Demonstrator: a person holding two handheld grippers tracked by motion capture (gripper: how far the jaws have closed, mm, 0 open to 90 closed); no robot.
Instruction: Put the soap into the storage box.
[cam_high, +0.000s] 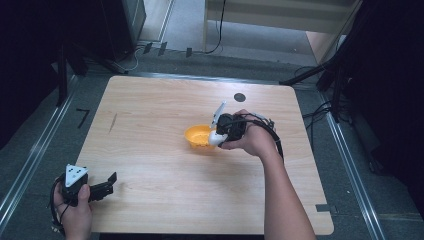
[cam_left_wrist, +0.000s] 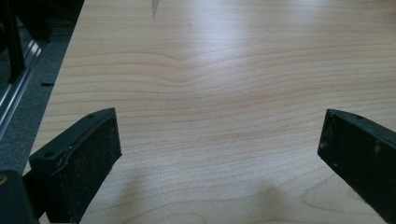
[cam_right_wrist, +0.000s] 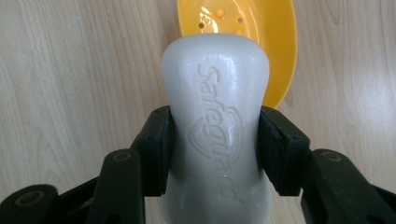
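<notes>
Right gripper (cam_right_wrist: 215, 140) is clamped on a white bar of soap (cam_right_wrist: 217, 126), pads pressing its narrowed waist from both sides. In the high view the soap (cam_high: 216, 138) hangs at the right edge of the yellow soap dish (cam_high: 199, 136), which sits near the middle of the table (cam_high: 150, 110). Left gripper (cam_high: 111, 182) rests at the near left corner, jaws spread wide over bare wood, nothing between them.

Step in hand, as judged: setting the soap into the dish. To do it well: carry the bar further left until it sits over the dish's perforated floor (cam_right_wrist: 219, 16) rather than the rim, lower until it bears on the floor, then release. Letting go at the rim risks tipping the light dish or sliding the bar off.

Orientation: in the right gripper view the bar's long axis runs along the jaws, the free end pointing toward the dish, embossed face up toward the camera. Turning that axis to match the dish's longer span should seat it flat.
</notes>
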